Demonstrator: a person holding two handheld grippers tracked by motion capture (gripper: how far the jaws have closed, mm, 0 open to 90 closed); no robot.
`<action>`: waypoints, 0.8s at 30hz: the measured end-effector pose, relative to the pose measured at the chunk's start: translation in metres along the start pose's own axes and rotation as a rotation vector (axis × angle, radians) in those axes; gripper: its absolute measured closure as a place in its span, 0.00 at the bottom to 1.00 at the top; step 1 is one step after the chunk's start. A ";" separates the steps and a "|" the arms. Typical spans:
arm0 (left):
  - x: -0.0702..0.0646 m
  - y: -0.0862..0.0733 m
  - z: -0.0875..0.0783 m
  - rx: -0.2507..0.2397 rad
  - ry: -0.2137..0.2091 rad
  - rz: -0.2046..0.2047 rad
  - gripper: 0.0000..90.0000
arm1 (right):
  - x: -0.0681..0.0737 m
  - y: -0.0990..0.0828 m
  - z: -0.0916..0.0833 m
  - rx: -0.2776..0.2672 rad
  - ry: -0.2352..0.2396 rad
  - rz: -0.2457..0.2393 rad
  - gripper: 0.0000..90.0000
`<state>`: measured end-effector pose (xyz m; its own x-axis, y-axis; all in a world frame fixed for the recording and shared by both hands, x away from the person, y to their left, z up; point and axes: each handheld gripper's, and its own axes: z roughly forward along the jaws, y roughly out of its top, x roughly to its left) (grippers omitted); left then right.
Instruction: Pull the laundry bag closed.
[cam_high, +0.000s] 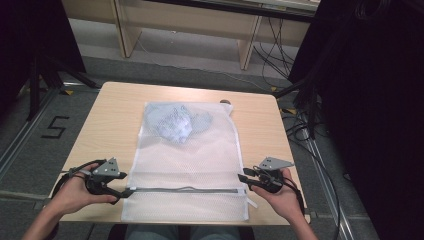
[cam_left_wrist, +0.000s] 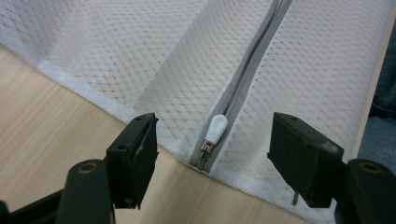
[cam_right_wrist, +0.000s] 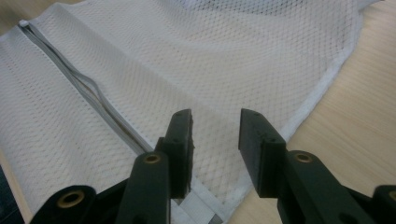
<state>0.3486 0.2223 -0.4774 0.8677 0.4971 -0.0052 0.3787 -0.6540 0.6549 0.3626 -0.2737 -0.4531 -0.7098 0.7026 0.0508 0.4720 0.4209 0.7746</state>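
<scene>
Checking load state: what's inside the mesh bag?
Inside the mesh bag, a bluish crumpled cloth shows through the far end. Its exact kind is blurred by mesh; the zipper looks closed.

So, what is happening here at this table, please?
A person holds a gripper in each hand at the near end of a white mesh laundry bag that lies flat on the wooden table. The left gripper is open, with the white zipper pull between its fingers but not pressed. The right gripper is open over the other end of the grey zipper. Bluish cloth sits inside the bag at the far end.
</scene>
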 end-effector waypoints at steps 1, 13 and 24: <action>0.000 0.000 0.000 0.000 0.000 0.000 0.35 | -0.001 0.001 0.001 0.001 -0.002 -0.015 0.73; -0.006 -0.004 0.002 0.024 0.011 0.030 0.31 | 0.001 0.006 0.008 0.005 0.034 -0.011 0.72; -0.003 -0.004 0.006 0.023 0.000 0.046 0.30 | 0.002 0.006 0.012 0.012 0.052 -0.032 0.72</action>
<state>0.3469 0.2199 -0.4844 0.8845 0.4659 0.0244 0.3453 -0.6890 0.6372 0.3707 -0.2630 -0.4557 -0.7505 0.6582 0.0591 0.4549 0.4496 0.7687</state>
